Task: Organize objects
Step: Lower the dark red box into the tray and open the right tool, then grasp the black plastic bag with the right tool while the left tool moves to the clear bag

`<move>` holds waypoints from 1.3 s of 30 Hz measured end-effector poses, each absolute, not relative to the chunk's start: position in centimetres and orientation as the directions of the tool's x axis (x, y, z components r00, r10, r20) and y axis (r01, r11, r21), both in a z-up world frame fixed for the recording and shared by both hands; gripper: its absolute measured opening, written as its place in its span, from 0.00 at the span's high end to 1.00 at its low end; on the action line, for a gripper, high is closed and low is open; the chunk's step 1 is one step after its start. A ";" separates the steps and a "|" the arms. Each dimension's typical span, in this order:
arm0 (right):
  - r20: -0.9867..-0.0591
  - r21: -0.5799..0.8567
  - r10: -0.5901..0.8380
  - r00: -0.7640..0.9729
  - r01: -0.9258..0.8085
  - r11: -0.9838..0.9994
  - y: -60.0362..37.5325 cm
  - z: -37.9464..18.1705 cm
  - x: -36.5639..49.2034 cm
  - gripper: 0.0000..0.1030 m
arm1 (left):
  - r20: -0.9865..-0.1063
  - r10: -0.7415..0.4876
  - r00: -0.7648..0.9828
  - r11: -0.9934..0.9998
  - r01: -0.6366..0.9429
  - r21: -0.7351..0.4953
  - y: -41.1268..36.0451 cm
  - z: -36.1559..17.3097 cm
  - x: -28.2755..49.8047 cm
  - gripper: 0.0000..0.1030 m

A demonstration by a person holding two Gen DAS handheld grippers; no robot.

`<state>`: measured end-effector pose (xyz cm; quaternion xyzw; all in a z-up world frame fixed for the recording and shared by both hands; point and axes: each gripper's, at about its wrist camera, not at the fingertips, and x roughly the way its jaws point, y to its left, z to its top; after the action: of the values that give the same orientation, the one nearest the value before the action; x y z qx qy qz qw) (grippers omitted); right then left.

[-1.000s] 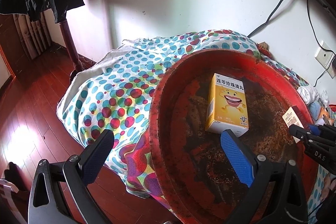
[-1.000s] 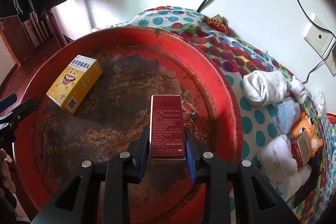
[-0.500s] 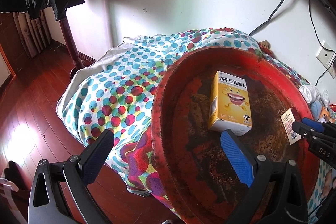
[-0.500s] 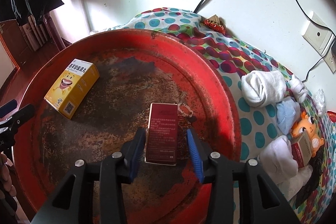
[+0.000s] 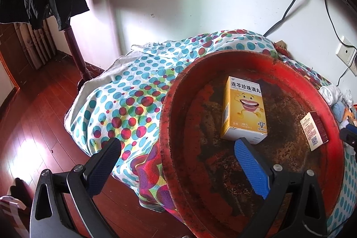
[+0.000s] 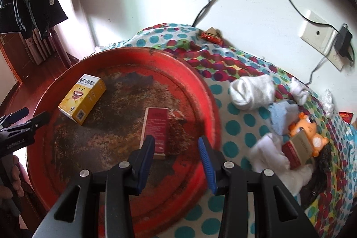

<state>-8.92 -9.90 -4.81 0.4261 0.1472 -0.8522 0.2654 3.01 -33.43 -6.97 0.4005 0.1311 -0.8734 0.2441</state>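
Hovering over the red tray [image 6: 207,90], the right tongs [image 6: 177,150] stand spread and empty; the red box [image 6: 156,128] lies flat on the tray floor just ahead of the left pad, apart from it, seemingly set down as sorted. The yellow box [image 5: 244,110] lies flat near it, both collected in the tray. The left tongs [image 5: 176,167] gape wide, empty, straddling the tray's rim. Socks [image 6: 252,92] and a toy [image 6: 306,128] wait on the spotted cloth [image 5: 125,102], probably next.

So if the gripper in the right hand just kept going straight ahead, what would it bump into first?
Most likely the floor of the red tray, just right of the red box. Depth is hard to judge.
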 end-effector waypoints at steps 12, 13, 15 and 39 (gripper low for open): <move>-0.799 -0.062 -0.194 -0.569 0.400 -0.915 2.7 -4.2 -10.4 0.60 | -0.755 -0.338 -0.562 -0.846 0.533 -0.017 -33.1 -6.6 3.1 0.01; -0.799 -0.067 -0.183 -0.572 0.387 -0.919 3.4 -4.3 -10.6 0.60 | -0.751 -0.341 -0.565 -0.846 0.533 -0.018 -33.0 -6.5 3.2 0.01; -0.803 -0.080 -0.148 -0.578 0.351 -0.933 5.6 -4.7 -11.1 0.60 | -0.746 -0.353 -0.565 -0.846 0.534 -0.005 -32.8 -6.4 3.2 0.01; -0.818 -0.091 -0.070 -0.571 0.248 -0.964 11.9 -9.5 -18.1 0.60 | -0.710 -0.311 -0.632 -0.934 0.343 0.103 -25.0 -0.9 2.4 0.01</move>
<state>-18.09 11.86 -9.48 0.4540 0.0983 -0.8809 0.0904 2.45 -25.00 -0.90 0.3891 0.0211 -0.9030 0.1811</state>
